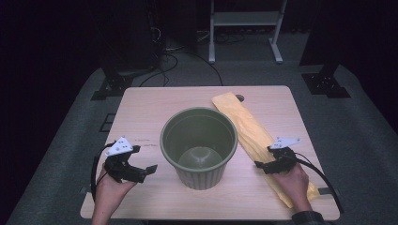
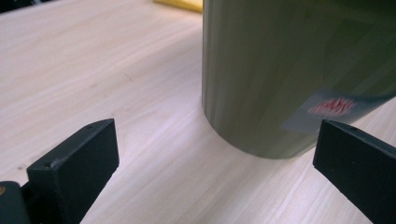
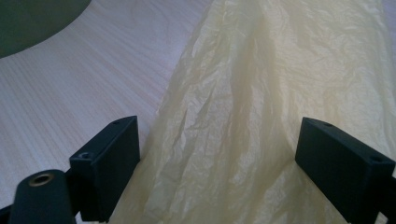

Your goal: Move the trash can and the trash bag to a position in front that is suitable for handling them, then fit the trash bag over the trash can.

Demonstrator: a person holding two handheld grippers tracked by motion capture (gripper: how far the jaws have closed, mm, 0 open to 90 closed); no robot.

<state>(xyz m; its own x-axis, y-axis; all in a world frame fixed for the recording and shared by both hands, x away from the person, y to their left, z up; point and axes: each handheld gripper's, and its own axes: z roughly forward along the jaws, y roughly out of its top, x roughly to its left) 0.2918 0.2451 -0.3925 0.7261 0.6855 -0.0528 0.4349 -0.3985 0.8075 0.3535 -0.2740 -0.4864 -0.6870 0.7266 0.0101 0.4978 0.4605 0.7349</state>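
An empty olive-green ribbed bin (image 1: pixel 199 145) stands upright in the middle of the wooden table (image 1: pixel 141 108). To its right lies a long flat yellow plastic bag (image 1: pixel 244 122), running from the far edge to the near right corner. My left gripper (image 1: pixel 149 169) is open, low on the table just left of the bin, whose wall (image 2: pixel 289 70) with a sticker (image 2: pixel 327 109) fills the space ahead of the jaws. My right gripper (image 1: pixel 264 165) is open over the bag's near part; the crumpled bag (image 3: pixel 261 102) lies between and ahead of its jaws.
A small round hole (image 1: pixel 240 98) sits in the table's far edge by the bag's end. Beyond the table are a white stand (image 1: pixel 244 28), cables and black frame feet on the grey floor. Bare wood lies left of the bin.
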